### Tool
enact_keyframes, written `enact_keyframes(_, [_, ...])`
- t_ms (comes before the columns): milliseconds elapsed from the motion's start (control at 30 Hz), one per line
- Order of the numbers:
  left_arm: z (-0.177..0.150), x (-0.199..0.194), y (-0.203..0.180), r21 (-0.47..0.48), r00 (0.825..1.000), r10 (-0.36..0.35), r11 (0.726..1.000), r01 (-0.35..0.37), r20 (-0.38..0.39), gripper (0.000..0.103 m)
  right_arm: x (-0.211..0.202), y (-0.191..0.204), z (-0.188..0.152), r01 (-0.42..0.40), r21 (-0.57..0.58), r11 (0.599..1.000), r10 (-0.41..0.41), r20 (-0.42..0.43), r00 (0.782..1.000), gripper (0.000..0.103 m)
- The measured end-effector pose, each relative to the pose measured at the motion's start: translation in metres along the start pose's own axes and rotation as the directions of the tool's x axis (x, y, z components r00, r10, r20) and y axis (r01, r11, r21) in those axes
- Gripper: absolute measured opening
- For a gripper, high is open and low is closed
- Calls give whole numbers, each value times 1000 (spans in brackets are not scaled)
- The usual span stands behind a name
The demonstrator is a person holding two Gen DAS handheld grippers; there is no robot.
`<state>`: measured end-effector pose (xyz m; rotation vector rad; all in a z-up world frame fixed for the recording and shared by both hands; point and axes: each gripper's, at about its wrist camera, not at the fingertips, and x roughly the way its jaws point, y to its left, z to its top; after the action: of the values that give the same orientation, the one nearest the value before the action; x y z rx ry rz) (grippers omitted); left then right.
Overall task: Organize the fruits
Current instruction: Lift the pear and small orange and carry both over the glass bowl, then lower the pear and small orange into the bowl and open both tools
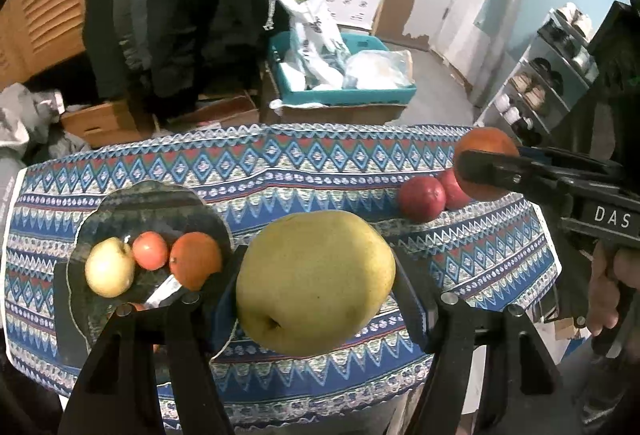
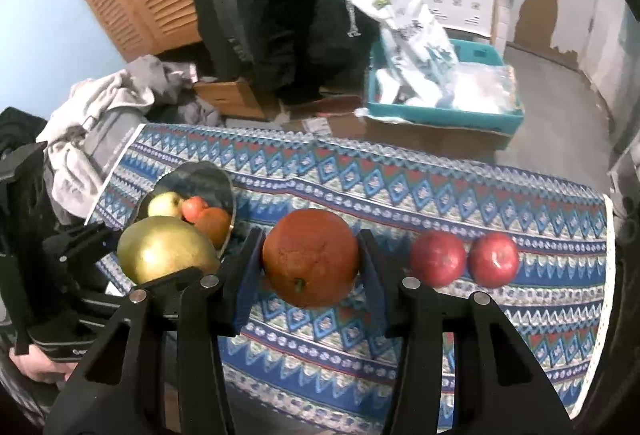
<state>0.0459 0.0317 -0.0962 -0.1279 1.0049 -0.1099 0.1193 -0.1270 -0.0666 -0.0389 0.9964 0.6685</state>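
Yellow-green and broad, the pear [image 1: 314, 281] sits pinched between the jaws of the left gripper [image 1: 316, 287], lifted clear of the patterned tablecloth [image 1: 280, 171]. The right gripper [image 2: 310, 259] is clamped on an orange [image 2: 310, 257], also held above the cloth. Ahead to the left lies the glass plate [image 1: 120, 203], already holding a small yellow apple [image 1: 109, 267], a pinkish fruit [image 1: 149, 250] and a second orange [image 1: 195, 260].

The plate looks nearly full, so the big pear could nudge the round fruit over the shallow rim as it lands, or roll off itself once released. Both grippers seem headed for the same plate; they could knock together above it, and the pear's smooth skin gives the pads little bite.

Only the right wrist view shows both red apples [image 2: 464, 259] plainly, resting side by side on the cloth; the left wrist view shows them half hidden behind the right gripper's fruit, yet shows the plate's contents far larger.
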Motion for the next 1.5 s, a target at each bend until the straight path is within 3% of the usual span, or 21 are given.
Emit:
enact_keyframes(433, [-14,-6,66,-116,1000,31,993,-30,6,70,43,56,23,-76,-60,995,73,-56,996,46])
enact_keyframes(867, [-33,20,127,-214,996,63,974,-77,-68,70,108,100,32,-136,-88,987,122,-152,981,46])
enact_keyframes(1367, [-55,68,158,-287,976,41,952,-103,-216,69,156,125,25,-170,-80,982,145,-250,957,46])
enact_keyframes(1500, [-49,58,157,-293,985,26,953,-76,-171,68,162,127,24,-174,-79,982,148,-262,954,46])
